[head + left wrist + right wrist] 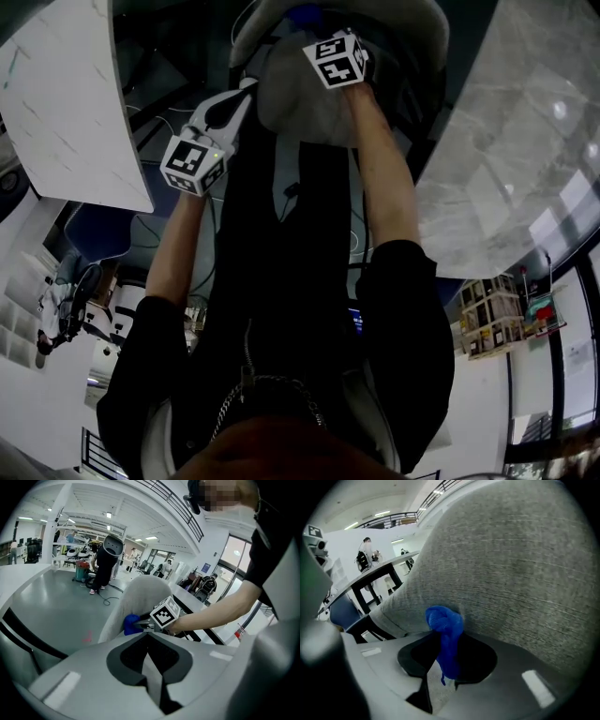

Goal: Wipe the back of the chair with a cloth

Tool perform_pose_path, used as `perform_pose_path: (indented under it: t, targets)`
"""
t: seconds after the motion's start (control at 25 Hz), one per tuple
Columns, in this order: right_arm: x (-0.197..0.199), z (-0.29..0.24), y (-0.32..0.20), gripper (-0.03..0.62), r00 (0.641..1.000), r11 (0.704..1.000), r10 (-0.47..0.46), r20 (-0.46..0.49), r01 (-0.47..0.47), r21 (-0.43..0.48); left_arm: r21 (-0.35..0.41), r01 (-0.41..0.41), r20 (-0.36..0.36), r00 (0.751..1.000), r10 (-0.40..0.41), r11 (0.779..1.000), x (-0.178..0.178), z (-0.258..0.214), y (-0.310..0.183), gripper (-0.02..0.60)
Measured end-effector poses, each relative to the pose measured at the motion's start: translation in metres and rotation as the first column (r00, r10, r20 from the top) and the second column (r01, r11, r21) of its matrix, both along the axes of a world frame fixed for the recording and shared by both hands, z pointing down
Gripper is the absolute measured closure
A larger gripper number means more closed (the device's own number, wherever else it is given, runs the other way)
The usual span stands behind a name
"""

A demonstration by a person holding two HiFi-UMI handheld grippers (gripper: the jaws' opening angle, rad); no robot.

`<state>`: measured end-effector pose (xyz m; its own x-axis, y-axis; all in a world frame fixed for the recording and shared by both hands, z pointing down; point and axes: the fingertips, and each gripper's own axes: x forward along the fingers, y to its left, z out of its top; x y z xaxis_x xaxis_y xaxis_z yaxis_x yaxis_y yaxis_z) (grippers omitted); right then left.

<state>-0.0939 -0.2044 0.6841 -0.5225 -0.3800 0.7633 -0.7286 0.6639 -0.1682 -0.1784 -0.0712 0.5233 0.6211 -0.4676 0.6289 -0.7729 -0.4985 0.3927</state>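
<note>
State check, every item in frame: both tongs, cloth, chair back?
left tongs: shut, nothing between them.
right tongs: shut on the blue cloth.
blue cloth: bunched, pressed against the chair back.
chair back: grey fabric, cloth touching it.

Head view: on head, faces steeply down, mid range | L-gripper view: along own jaws twd chair back (140, 592), mid range, sees right gripper (142, 625) | R-gripper view: hard against chair back | shared, all 3: chair back, blue cloth (446, 634)
</note>
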Motion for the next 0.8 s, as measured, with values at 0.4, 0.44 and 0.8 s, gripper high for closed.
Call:
perform_pose_path:
  t: [0.4,0.44,0.8]
  targets:
    - [0.063,-0.002,-0.015,0.491,0.963,0.963,0.270,-0.006,-0.270,-0.006,0.008,-0.062,-0.016,0.998,0.062,0.998,0.029,-0.002,-0.006,0.571]
    - [0.069,-0.002,-0.015,0.491,0.956,0.956,0.293,-0.011,-0.293,-0.004,0.009,-0.068,-0.018,0.998,0.068,0.998,0.031,-0.002,-0.006,0.571]
    - [0.116,-0.003,-0.013,0.491,0.880,0.880,0.474,-0.036,-0.475,-0.006,0.009,-0.125,-0.016,0.992,0.125,0.992,0.047,-0.004,-0.005,0.571]
